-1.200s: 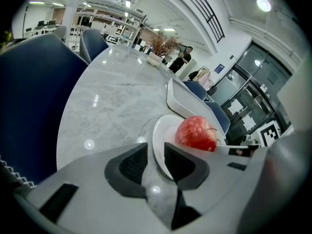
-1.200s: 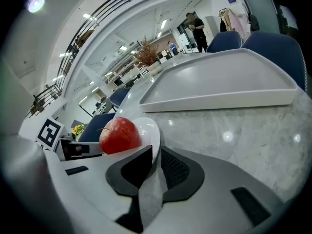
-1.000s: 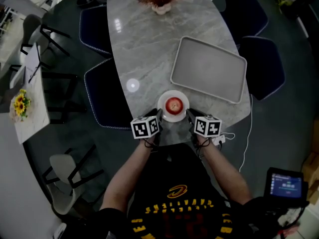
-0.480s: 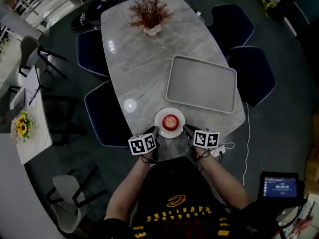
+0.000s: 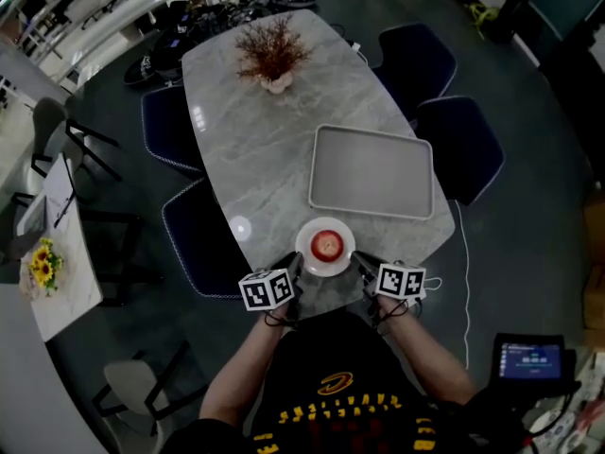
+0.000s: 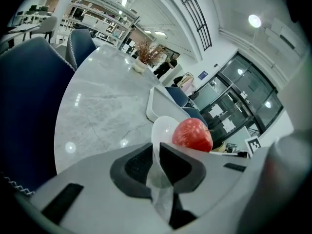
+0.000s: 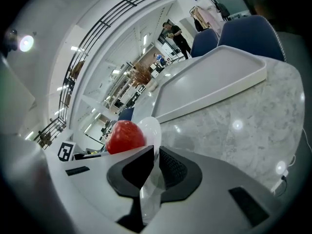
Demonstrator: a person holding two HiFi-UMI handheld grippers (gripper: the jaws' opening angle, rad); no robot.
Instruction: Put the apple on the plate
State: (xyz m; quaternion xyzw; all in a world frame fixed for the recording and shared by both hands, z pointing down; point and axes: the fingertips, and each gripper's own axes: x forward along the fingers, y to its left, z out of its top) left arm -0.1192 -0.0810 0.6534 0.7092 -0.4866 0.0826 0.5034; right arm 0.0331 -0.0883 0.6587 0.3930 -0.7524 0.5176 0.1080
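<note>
A grey marbled bench stood in a large open hall with dark chairs round it, carrying a dried plant at the far end and an empty tray in the middle. At the near edge the apple already sat in the middle of the white plate, so the task's placing looked done. The plate was pinched from opposite sides, probably to keep it level while being carried (whether it was lifted off the bench could not be told). The left hand-held gripper had its jaws closed down on the plate's left rim, and the right hand-held gripper was clamped likewise on the right rim.
</note>
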